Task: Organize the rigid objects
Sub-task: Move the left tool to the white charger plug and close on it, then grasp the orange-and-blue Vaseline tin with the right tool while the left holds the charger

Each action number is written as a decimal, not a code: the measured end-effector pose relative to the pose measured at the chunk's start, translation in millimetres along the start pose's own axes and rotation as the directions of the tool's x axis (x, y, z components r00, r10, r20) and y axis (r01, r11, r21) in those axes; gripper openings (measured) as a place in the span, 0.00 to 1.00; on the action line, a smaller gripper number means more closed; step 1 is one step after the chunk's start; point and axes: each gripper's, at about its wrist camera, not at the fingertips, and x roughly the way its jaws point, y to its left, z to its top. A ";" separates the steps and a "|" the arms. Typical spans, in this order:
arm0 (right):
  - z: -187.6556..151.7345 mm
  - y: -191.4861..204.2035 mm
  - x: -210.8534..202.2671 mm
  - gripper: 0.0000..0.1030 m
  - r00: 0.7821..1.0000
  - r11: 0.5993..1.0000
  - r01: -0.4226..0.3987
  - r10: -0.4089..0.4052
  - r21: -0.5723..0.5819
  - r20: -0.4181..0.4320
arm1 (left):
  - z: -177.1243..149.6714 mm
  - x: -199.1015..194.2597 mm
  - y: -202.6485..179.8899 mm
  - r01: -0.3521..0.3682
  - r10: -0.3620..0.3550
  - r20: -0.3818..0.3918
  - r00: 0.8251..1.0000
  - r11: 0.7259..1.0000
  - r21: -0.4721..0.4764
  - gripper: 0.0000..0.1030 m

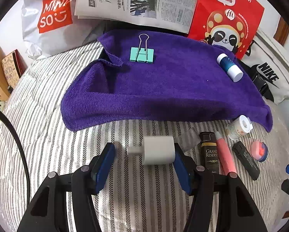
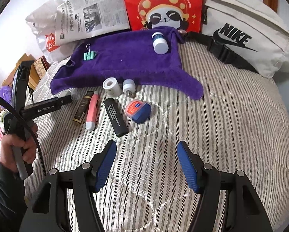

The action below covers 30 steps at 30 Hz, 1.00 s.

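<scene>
The left tool (image 1: pixel 144 152) stands wide open around the white charger plug (image 1: pixel 157 150) on the striped bed (image 1: pixel 47 135); its right pad touches the plug, the left pad stands apart. The right tool (image 2: pixel 147 164) hangs open and empty over the bed. On the purple towel (image 1: pixel 163 89) lie a green binder clip (image 1: pixel 142 54) and a blue-white tube (image 1: pixel 229 67). Beside the plug (to its right) sit a black bottle (image 1: pixel 210 152), a pink pen (image 1: pixel 225 154) and a black lighter (image 1: pixel 246 159).
</scene>
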 end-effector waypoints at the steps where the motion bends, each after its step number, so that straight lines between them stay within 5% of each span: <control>1: 0.2 0.1 2.8 0.63 1.000 1.000 0.000 0.000 0.000 -0.007 | -0.1 0.2 -1.5 -0.004 0.004 0.002 1.000 1.000 0.004 0.56; 4: 0.6 1.5 10.0 0.63 1.000 1.000 -0.001 0.001 -0.001 -0.023 | 1.5 2.6 -6.3 -0.025 0.025 0.008 1.000 1.000 0.013 0.56; 8: 1.9 4.6 18.3 0.63 0.999 1.000 -0.004 0.004 -0.009 -0.039 | 1.6 1.2 -8.4 -0.044 0.044 0.024 0.999 0.999 0.023 0.40; 20: 19.1 3.0 41.1 0.63 0.998 0.997 0.058 -0.057 -0.045 0.017 | -5.4 -7.9 18.7 -0.042 0.042 0.055 0.998 0.999 -0.001 0.40; 24: 27.8 7.9 45.2 0.63 0.998 0.998 0.007 -0.003 -0.059 0.058 | -6.9 -6.1 12.8 -0.069 0.067 0.070 0.995 0.997 0.021 0.40; 30: 33.1 20.7 60.2 0.54 0.994 0.981 0.097 -0.087 -0.167 0.067 | -6.8 -6.1 13.8 -0.062 0.061 0.068 0.996 0.998 0.026 0.40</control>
